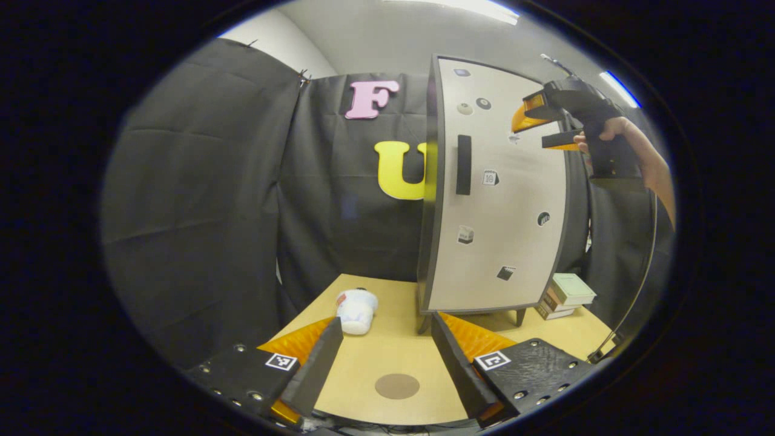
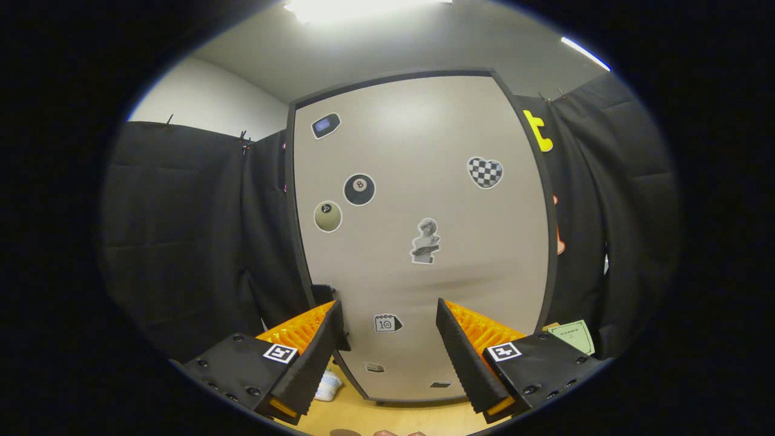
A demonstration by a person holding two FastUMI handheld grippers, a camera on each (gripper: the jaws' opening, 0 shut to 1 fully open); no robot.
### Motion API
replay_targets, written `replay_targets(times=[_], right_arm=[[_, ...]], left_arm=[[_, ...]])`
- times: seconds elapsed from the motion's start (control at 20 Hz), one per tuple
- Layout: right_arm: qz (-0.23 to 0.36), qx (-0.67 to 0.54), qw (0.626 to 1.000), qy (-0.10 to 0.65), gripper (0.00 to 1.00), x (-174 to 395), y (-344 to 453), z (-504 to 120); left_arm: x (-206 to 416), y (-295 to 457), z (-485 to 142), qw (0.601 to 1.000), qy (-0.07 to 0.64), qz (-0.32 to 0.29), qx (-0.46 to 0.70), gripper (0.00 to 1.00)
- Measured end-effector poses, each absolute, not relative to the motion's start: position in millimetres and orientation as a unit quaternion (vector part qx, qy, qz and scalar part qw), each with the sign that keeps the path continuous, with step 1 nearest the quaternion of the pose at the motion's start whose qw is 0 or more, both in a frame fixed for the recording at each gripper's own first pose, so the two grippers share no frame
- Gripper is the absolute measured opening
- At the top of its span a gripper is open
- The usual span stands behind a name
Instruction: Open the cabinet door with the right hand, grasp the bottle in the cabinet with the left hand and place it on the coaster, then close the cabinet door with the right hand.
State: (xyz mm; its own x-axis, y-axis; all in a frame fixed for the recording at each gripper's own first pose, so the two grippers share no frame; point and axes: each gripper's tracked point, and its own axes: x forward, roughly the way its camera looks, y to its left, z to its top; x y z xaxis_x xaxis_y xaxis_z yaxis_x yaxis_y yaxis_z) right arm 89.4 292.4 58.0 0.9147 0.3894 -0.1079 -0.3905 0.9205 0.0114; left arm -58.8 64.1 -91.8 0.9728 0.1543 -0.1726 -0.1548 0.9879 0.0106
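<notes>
A: Where was the bottle (image 1: 357, 310)?

B: It lay on its side on the wooden surface (image 1: 387, 354), left of the cabinet's foot, not inside the cabinet. In the right gripper view a pale part of it (image 2: 327, 385) showed low beside the cabinet's left edge.

A: And the coaster (image 1: 397, 386)?

B: A round brown disc on the surface, near the front edge, well apart from the bottle. The left claw (image 1: 385, 357) hung above it, spread wide and holding nothing.

A: What was the condition of the cabinet door (image 1: 502, 194)?

B: It appeared shut, its face flush with the dark frame. A dark vertical handle (image 1: 463, 164) sat near the left edge, and stickers were scattered over the panel.

A: And the right claw (image 1: 548, 124)?

B: A hand (image 1: 629, 142) held it high before the upper right part of the door. In its own view the claw (image 2: 387, 339) was spread and empty, facing the door (image 2: 418, 242), with the handle (image 2: 330, 300) just behind its left finger.

A: Anything else?

B: A stack of books (image 1: 566, 295) rested on the surface right of the cabinet.
</notes>
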Motion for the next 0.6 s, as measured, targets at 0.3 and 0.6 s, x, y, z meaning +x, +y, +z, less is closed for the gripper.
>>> replay_targets(times=[0.3,0.6], right_arm=[[0.215,-0.028,0.974,0.061,0.98,104,342,38],[0.225,-0.057,0.970,0.075,0.98,121,381,11]], left_arm=[[-77,92,-116,0.987,0.106,0.119,-0.030,0.91],[-87,116,-122,0.982,0.112,0.147,-0.033,0.91]])
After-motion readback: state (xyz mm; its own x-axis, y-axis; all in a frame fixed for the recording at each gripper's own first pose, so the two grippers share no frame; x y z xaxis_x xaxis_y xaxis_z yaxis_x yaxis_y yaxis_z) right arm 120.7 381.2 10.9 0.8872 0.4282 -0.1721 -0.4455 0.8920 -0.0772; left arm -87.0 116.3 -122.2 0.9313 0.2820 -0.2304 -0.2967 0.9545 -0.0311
